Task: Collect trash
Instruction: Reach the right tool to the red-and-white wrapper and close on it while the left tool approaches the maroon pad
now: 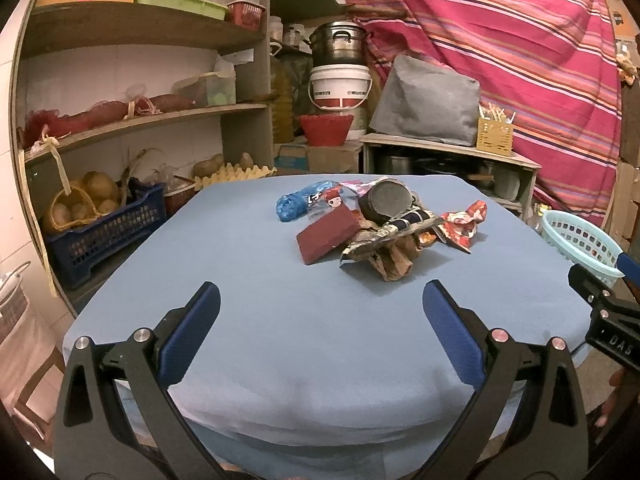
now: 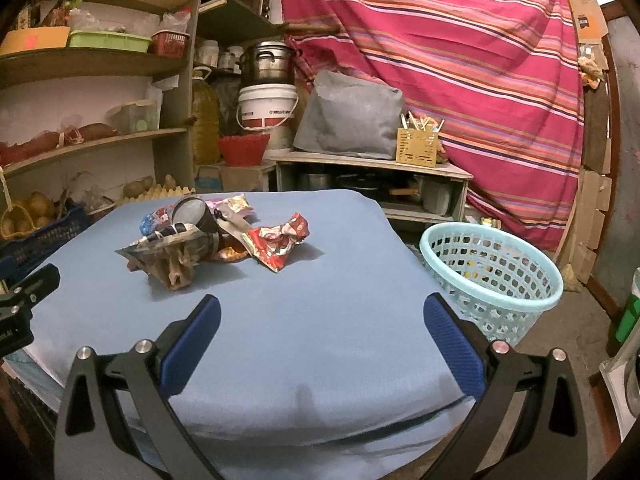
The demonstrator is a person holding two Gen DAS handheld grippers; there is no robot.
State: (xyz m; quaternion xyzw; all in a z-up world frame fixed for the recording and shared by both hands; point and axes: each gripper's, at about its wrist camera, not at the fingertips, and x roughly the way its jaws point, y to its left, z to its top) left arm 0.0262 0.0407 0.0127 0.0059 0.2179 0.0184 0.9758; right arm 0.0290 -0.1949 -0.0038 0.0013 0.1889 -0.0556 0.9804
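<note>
Trash pile (image 1: 380, 226) sits on your surface (image 1: 280, 340); one basket (image 2: 490, 276) beside it; both tongs, left (image 1: 320, 308) and right (image 2: 320, 314), gape empty.

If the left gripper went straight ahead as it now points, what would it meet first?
Likely the trash pile: the open left gripper points over bare blue cloth, and the brown crumpled paper is nearest, though depth is unclear.

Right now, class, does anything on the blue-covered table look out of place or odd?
Yes. A heap of trash sits mid-table: crumpled wrappers, a dark red sponge and a tipped dark can, piled loosely. The light blue basket stands beside the table.
</note>
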